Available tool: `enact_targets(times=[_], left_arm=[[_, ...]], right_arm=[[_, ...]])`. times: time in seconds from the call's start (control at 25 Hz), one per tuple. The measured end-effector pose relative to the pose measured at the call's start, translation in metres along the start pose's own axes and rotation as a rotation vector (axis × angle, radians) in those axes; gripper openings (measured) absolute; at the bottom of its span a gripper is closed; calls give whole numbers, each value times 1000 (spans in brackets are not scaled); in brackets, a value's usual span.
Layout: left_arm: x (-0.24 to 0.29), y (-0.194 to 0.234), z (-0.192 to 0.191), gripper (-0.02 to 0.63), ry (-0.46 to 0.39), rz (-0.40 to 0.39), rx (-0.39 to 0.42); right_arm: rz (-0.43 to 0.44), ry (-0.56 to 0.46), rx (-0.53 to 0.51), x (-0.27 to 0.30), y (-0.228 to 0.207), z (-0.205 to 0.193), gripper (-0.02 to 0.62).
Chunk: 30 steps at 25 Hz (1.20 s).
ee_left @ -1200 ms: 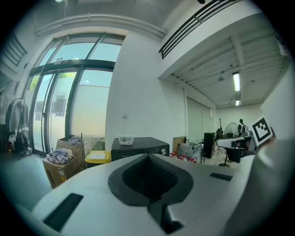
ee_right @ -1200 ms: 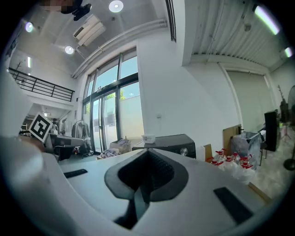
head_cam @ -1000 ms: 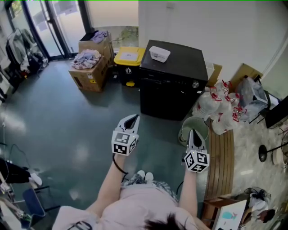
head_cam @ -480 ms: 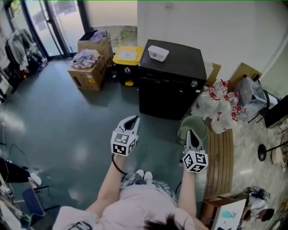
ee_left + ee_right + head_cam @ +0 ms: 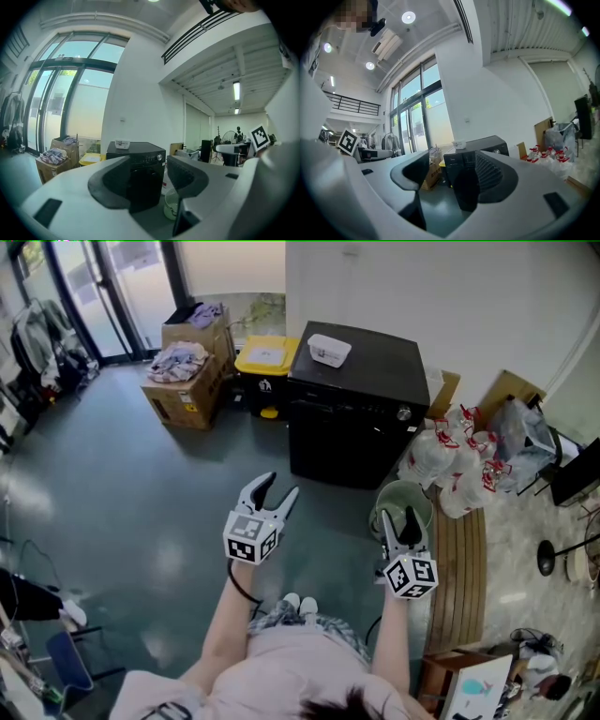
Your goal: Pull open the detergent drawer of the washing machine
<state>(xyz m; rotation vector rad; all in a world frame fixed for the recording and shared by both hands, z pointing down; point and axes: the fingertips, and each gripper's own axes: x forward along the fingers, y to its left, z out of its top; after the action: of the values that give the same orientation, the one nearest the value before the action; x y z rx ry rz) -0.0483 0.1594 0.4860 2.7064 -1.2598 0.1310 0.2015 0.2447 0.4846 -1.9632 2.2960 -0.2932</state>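
Two grippers [image 5: 278, 486] [image 5: 398, 517] — jaws just opened, empty.

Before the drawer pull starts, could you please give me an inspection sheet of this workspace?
Surface: glossy grey-green floor.
Job's things: black washing machine against the white wall, front flush, untouched.
Clutter: white tub on the machine; cardboard boxes, yellow-lidded bin, green bucket, bagged bottles around it.
Grippers: left tongs and right tongs open, just been opening, nothing between them, short of the machine.
Cables: seemingly a thin cord, far left.
Surroundings: glass doors, wooden bench.
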Motion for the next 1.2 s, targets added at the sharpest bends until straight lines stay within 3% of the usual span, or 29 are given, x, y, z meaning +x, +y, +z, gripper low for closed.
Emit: enact_targets(times=[0.16,0.32,1.2], left_arm=[[-2,-2,3,349,-40,-24,-22],[0,2,2,399,-51,-35,-42],[33,49,4,403,-21,-71,-10]], right_arm=[[-14,-13,22,1,-2,-1,395],[-21,-9,22,8,0,-3,461],[-63,-16,32,45,17,-11,477]])
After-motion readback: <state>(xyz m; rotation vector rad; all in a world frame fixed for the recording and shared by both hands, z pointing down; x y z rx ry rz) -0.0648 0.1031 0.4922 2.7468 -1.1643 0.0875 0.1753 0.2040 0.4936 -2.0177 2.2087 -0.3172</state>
